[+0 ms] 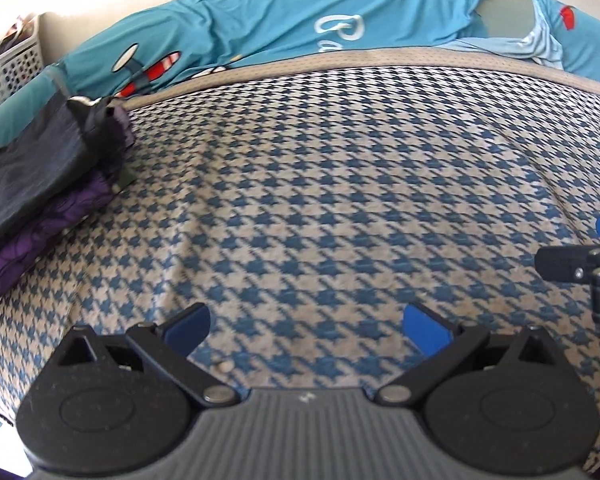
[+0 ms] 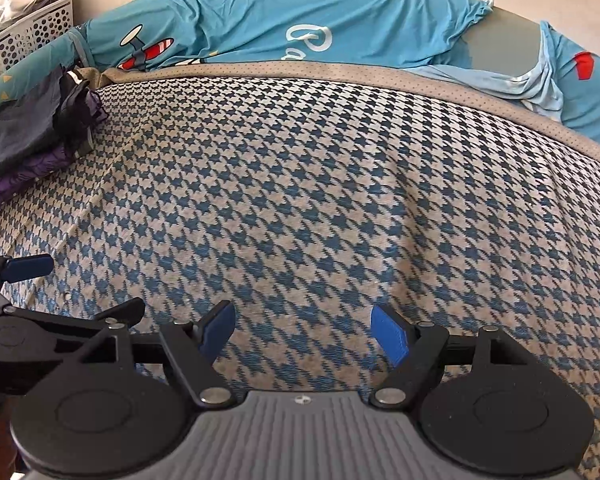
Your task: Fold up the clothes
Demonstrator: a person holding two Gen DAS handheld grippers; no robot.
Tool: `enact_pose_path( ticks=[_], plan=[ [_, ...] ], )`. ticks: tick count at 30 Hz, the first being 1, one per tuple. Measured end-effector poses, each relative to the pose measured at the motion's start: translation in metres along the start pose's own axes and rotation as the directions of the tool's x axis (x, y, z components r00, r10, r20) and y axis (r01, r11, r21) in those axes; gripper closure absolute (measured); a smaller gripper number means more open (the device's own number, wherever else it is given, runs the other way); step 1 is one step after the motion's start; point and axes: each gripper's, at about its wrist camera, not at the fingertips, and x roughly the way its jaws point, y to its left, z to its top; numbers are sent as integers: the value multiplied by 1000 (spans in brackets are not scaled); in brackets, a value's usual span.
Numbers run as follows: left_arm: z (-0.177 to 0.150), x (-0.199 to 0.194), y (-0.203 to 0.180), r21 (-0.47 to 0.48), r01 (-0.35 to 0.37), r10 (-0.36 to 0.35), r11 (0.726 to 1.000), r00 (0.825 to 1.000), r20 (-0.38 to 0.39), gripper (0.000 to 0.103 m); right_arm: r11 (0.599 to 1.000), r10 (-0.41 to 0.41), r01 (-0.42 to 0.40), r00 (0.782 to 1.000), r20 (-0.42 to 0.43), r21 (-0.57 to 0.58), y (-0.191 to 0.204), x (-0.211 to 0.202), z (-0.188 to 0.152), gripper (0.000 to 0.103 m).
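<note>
In the left wrist view, the left gripper [image 1: 306,330] hangs over a houndstooth blanket [image 1: 340,184], its blue-padded jaws spread wide with nothing between them. The blanket is a woven, slightly fuzzy cloth in blue and cream, with a plain beige border along its far edge. At the left edge lies the stack of folded clothes [image 1: 40,184]: a dark, smooth, faintly sheer garment on top of a purple patterned one. The stack's long axis runs from the near left edge up toward the far side. Behind the blanket stretches a teal sheet [image 1: 340,12] with cartoon plane prints, and a white perforated basket [image 1: 8,68] stands far left. The right gripper's tip [image 1: 592,248] pokes in at the right edge.

In the right wrist view, the right gripper [image 2: 304,334] also stands apart and empty above the blanket [image 2: 340,184]. The folded clothes [image 2: 32,144] sit at upper left, well apart from both grippers. The left gripper [image 2: 72,292] shows at the lower left.
</note>
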Motion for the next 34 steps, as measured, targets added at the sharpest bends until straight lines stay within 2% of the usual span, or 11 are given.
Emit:
enact_pose_path(
  ticks=[8, 14, 18, 25, 28, 31, 34],
  plan=[
    [23, 9, -26, 50, 55, -54, 997, 998, -22, 0, 998, -64, 64, 998, 10, 7, -73, 3, -3, 28],
    [42, 25, -54, 130, 86, -79, 988, 995, -64, 0, 979, -49, 46, 999, 10, 199, -134, 4, -5, 28],
    [56, 32, -69, 184, 90, -82, 979, 995, -54, 0, 969, -74, 64, 997, 30, 240, -163, 5, -4, 28],
    [76, 49, -82, 176, 110, -101, 978, 993, -59, 0, 941, -127, 107, 991, 41, 321, -212, 12, -1, 28],
    [80, 53, -84, 159, 125, -117, 979, 991, -62, 0, 925, -173, 152, 985, 29, 348, -229, 18, -1, 28],
    [83, 56, -87, 136, 153, -145, 979, 987, -71, 0, 920, -186, 148, 980, 70, 364, -244, 21, -6, 26],
    [85, 56, -91, 133, 166, -159, 977, 985, -64, 0, 918, -188, 132, 975, 117, 374, -254, 25, -7, 20]
  ],
)
